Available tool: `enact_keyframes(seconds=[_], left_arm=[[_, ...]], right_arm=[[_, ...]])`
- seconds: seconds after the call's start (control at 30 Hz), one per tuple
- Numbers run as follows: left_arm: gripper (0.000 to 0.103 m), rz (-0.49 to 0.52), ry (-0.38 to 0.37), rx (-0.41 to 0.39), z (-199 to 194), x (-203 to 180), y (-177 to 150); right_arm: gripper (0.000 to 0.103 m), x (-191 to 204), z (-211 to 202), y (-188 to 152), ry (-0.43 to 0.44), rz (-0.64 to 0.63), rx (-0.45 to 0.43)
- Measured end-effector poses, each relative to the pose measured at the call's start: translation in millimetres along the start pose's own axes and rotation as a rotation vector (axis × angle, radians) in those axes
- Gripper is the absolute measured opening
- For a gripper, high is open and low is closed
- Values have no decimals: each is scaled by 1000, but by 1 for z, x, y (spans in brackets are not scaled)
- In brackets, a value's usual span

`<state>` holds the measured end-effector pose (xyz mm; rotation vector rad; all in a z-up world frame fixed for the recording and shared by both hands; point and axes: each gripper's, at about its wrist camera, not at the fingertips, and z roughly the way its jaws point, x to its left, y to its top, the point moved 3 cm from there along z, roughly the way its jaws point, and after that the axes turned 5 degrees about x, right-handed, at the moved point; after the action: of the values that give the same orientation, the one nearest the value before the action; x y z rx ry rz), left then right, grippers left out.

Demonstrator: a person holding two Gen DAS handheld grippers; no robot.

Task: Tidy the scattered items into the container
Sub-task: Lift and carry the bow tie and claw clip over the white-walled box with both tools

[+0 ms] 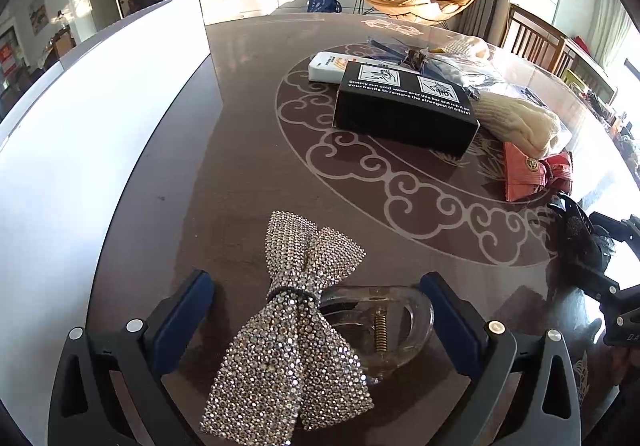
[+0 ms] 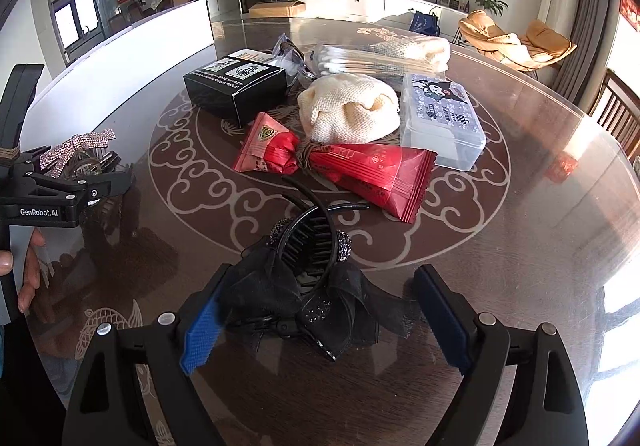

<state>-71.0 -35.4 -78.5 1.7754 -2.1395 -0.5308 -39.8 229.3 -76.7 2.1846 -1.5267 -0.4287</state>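
Sparkly silver bow hair clip (image 1: 292, 326) lay on brown glass tabletop (image 1: 224, 174), between wide-open left tool (image 1: 316, 330). Right tool (image 2: 320, 316) wide around black lace hair clip (image 2: 308, 286). Best squeeze at middle, lift slowly toward white container (image 1: 100, 118).

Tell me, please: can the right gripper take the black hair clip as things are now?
Probably yes. The black hair clip lies on the table between the open fingers of the right gripper, with nothing lying on top of it.
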Motion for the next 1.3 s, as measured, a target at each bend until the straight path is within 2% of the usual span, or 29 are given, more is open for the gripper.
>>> enact_keyframes(seconds=[0.13, 0.43, 0.5, 0.53, 0.57, 0.6, 0.73, 0.9, 1.03, 1.17, 1.3], left_arm=[[103, 46, -24, -2, -5, 5, -10], [103, 28, -9, 19, -5, 2, -9], [76, 21, -4, -27, -11, 1, -8], [57, 17, -4, -41, -14, 0, -8], [48, 10, 4, -47, -16, 1, -9], [48, 0, 4, -50, -17, 1, -10], [48, -33, -18, -80, -30, 0, -25], [48, -40, -61, -122, -59, -10, -45], [48, -48, -105, -128, -72, -17, -52], [48, -52, -125, -157, -91, -17, -46], [48, -105, -138, -215, -123, 9, -33]], right_arm=[[89, 0, 0, 0, -1, 1, 0], [89, -1, -1, -2, -8, 11, -4], [88, -4, -3, -3, 23, 25, -18], [82, -6, -5, -3, 54, 35, -31], [59, -8, -8, -3, 67, 49, -47], [43, -11, -10, -4, 65, 66, -60], [36, -14, -17, -7, 90, 95, -87], [36, -10, -33, -24, 199, 196, -92], [36, 10, -48, -32, 215, 189, -110], [36, 28, -58, -22, 231, 158, -121], [36, 54, -75, 7, 268, 110, -149]])
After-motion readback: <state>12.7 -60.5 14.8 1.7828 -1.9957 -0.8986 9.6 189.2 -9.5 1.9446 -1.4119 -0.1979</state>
